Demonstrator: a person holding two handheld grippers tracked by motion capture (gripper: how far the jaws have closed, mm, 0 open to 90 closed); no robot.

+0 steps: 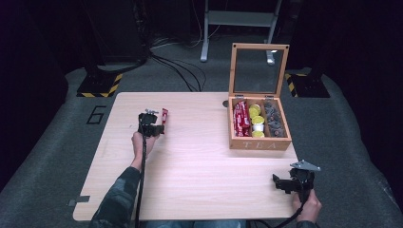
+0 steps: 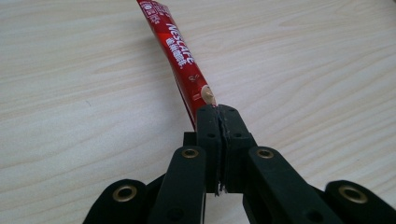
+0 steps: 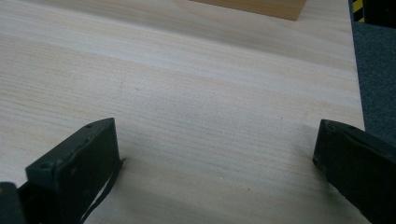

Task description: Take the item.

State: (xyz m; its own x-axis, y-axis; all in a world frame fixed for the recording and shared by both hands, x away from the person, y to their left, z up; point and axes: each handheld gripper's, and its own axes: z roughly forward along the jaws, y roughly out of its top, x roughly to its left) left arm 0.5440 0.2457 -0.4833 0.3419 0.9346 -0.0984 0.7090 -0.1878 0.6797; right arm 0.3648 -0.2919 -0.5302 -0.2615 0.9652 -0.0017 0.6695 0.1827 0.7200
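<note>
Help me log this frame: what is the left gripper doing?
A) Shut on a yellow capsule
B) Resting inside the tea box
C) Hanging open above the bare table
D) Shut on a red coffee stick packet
D: in the left gripper view the left gripper has its jaws closed on the end of the red coffee stick packet, over the table.

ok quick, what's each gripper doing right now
left gripper: shut on the end of a red Nescafe stick sachet.
right gripper: open, holding nothing, above the table.

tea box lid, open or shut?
Open. The lid stands upright behind the tea box, leaving all three compartments uncovered.
</note>
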